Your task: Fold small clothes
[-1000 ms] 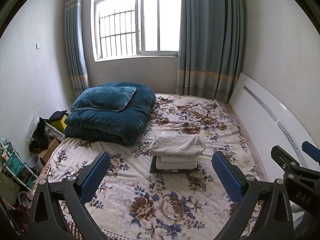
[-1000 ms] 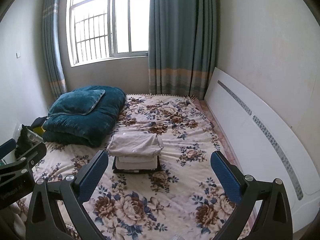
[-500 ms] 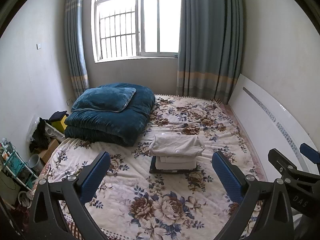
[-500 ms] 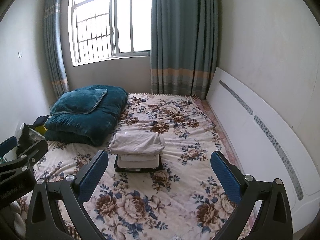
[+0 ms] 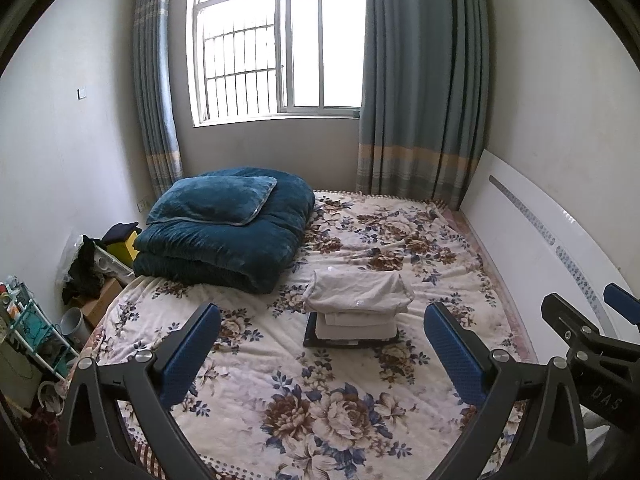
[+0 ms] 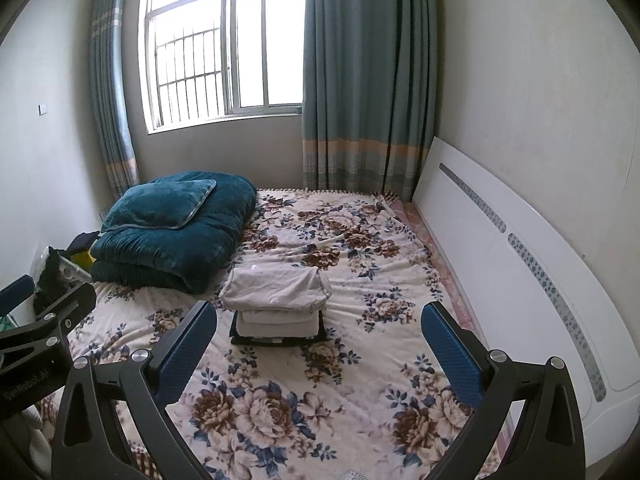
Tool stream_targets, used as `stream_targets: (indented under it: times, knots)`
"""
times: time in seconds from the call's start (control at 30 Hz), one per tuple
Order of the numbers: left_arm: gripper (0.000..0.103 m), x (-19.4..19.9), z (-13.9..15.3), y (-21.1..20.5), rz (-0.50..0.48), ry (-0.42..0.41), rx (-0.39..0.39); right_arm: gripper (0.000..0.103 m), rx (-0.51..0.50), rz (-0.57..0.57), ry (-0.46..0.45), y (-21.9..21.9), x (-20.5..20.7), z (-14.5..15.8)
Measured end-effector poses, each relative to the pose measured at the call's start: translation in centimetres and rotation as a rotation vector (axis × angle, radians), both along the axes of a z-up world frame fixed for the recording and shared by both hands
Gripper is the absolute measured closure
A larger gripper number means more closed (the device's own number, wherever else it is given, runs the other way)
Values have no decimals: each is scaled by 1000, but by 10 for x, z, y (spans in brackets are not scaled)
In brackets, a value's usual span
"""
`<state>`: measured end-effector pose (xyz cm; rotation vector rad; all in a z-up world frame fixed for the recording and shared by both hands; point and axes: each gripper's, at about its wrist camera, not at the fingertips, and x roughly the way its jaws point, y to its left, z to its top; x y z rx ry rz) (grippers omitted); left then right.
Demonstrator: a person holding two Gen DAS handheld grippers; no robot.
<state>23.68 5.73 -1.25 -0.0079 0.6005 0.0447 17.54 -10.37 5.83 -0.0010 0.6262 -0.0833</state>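
Observation:
A stack of folded small clothes [image 5: 357, 307], pale cream pieces on a dark one at the bottom, lies in the middle of the floral bed cover [image 5: 304, 408]; it also shows in the right wrist view [image 6: 276, 304]. My left gripper [image 5: 320, 348] is open and empty, held above the near part of the bed, well short of the stack. My right gripper [image 6: 318, 346] is open and empty too, beside it. Each gripper shows at the edge of the other's view.
A folded teal duvet with a pillow [image 5: 228, 232] lies at the bed's far left. A white headboard [image 5: 552, 248] runs along the right wall. Clutter, a rack and a bucket [image 5: 74, 322] stand on the floor at left. Window and curtains are behind.
Both grippers have drifted slightly, so the view has shifted a little. The stack has not moved and both grippers stay open.

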Motion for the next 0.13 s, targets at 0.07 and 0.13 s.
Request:
stream_targets:
  times: [0.07,0.13]
  knots:
    - [0,-1,2,2,6,-5,3,0,1,-2,0,1,0,0]
    - [0,-3,4,3,5,-6,4,0,2,-2,0,0,-1,-1]
